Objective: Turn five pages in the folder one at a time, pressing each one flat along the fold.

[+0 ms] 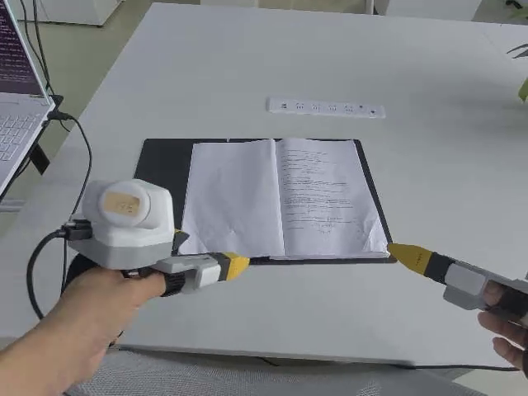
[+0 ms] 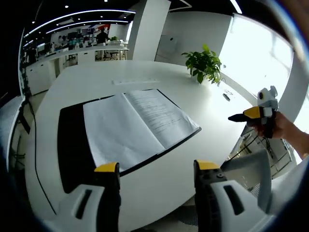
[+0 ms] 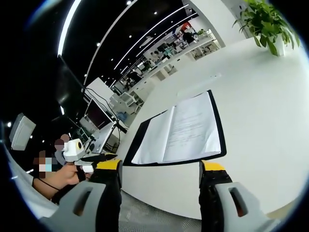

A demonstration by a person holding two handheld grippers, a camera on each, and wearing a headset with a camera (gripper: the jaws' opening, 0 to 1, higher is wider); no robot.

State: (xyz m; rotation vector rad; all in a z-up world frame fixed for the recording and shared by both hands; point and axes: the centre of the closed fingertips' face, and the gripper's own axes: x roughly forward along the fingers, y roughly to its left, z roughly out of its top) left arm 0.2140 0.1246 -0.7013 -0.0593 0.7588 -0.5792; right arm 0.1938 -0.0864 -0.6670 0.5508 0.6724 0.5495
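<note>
Head view: by the near edge of the counter (image 1: 272, 326), the left gripper (image 1: 234, 266) and right gripper (image 1: 410, 256) hover, fingers (image 2: 107, 168) apart, at the near corners of the open folder (image 1: 161, 169). Its right page (image 1: 326, 198) looks thin and limp, so I would pinch its free near corner lightly.

You have one folder (image 1: 165, 177) on the one bench (image 1: 247, 49), with two page faces (image 1: 239, 198) showing; the number of sheets stacked beneath them cannot be counted. You hold two grippers, the left gripper (image 1: 235, 266) and the right gripper (image 1: 404, 254), each with two yellow-tipped jaws. There is one white power strip (image 1: 326, 107), one laptop (image 1: 16, 99) and one potted plant (image 2: 205, 65).
</note>
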